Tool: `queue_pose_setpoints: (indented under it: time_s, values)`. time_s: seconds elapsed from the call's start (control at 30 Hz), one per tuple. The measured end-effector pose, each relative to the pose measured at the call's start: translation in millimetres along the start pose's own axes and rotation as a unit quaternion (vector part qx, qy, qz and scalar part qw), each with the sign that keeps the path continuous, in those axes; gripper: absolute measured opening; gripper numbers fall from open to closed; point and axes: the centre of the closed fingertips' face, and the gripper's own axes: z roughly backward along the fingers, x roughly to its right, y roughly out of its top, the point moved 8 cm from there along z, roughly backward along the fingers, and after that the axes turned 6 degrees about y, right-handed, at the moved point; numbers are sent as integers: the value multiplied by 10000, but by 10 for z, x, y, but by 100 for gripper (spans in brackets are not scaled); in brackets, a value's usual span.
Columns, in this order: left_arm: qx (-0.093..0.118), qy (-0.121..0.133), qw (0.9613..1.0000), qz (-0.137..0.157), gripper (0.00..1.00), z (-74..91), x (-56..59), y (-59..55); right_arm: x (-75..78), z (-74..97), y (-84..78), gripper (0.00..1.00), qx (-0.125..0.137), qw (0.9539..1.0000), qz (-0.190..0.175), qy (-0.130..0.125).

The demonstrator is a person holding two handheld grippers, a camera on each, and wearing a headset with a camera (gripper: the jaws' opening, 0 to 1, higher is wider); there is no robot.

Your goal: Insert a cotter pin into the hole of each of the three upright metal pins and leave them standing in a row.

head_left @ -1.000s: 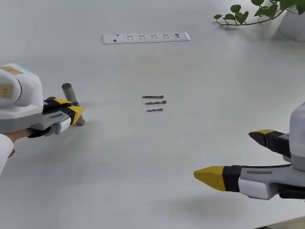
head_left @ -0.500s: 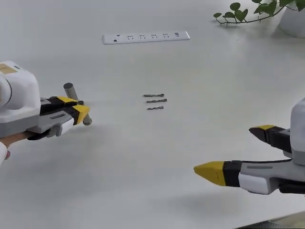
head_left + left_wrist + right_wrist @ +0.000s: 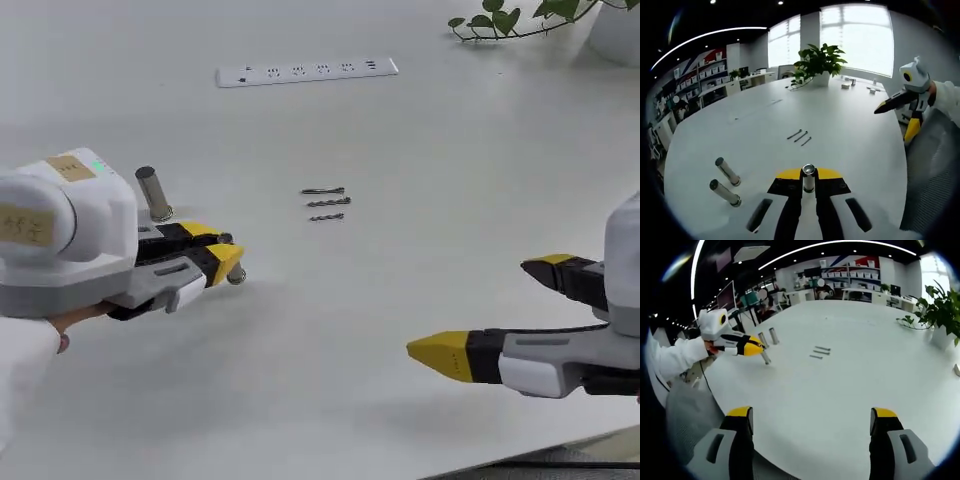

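My left gripper is shut on a short metal pin, held just above the table at the left; in the left gripper view that pin stands between the jaws. Another metal pin stands upright behind the gripper. Two free pins stand side by side in the left gripper view. Three cotter pins lie in a small stack at the table's middle. My right gripper is open with nothing in it at the lower right, far from the pins.
A white power strip lies at the back of the white table. A potted plant stands at the back right corner. The table's near edge runs just below my right gripper.
My left gripper has moved right and nearer with the pin in it, leaving another pin standing behind. The right gripper has barely shifted.
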Motion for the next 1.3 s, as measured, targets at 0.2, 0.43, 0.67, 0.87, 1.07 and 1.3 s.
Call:
queue_pose_setpoints:
  time_s: [0.2, 0.43, 0.67, 0.87, 1.07, 1.3]
  values:
    - [21, -429, 9986, -319, 5, -44, 167, -26, -4, -5, -24, 95, 3, 10000, -2, 31]
    - [-123, -705, 9961, -509, 5, -124, 290, -79, -1, -31, -9, 94, -30, 9999, 111, 55]
    - [-173, -755, 9951, -612, 5, -136, 333, -92, 26, -35, -1, 94, -23, 9999, 99, -15]
    - [-156, -770, 9946, -681, 5, -134, 337, -90, 38, -23, 2, 94, 22, 10000, 63, -40]
    - [-107, -750, 9953, -602, 6, -130, 341, -103, 34, -29, -7, 94, -4, 10000, 47, -51]
    - [81, -848, 9963, -85, 16, -95, 342, -81, 39, -12, 15, 94, 88, 9999, 16, -90]
